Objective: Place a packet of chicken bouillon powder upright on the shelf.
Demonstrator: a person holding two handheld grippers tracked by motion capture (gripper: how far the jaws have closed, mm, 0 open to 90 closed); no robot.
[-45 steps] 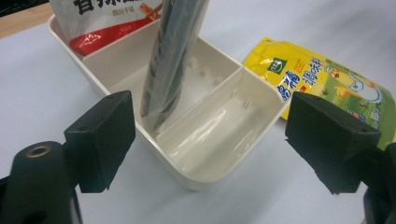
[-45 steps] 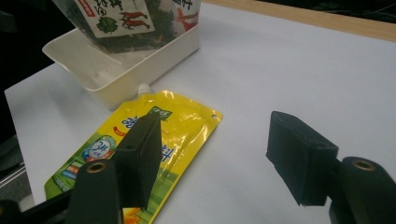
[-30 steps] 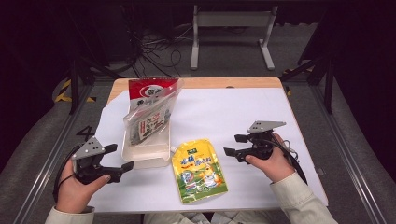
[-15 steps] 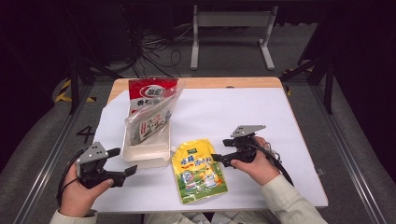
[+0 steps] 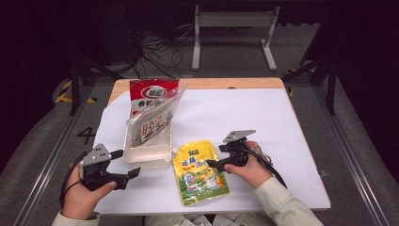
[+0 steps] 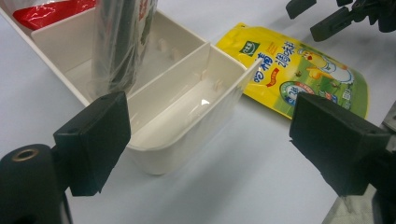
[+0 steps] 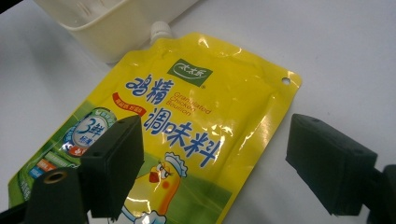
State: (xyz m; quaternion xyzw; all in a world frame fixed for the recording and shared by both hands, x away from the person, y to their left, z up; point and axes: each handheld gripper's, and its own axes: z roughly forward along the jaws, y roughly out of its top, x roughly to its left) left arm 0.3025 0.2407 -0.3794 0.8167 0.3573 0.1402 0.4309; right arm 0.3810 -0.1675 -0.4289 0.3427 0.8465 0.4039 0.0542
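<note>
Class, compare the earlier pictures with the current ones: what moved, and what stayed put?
The right tool came down and leftward to the yellow pouch, its jaws just opening, now straddling the pouch's edge without gripping. The left tool, tray and pouch stayed put.

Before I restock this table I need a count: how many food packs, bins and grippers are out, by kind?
Food packs: 3, the yellow pouch, the red bag and the clear bag
Divided white bin: 1
Grippers: 2, the left gripper and the right gripper
Total: 6
</note>
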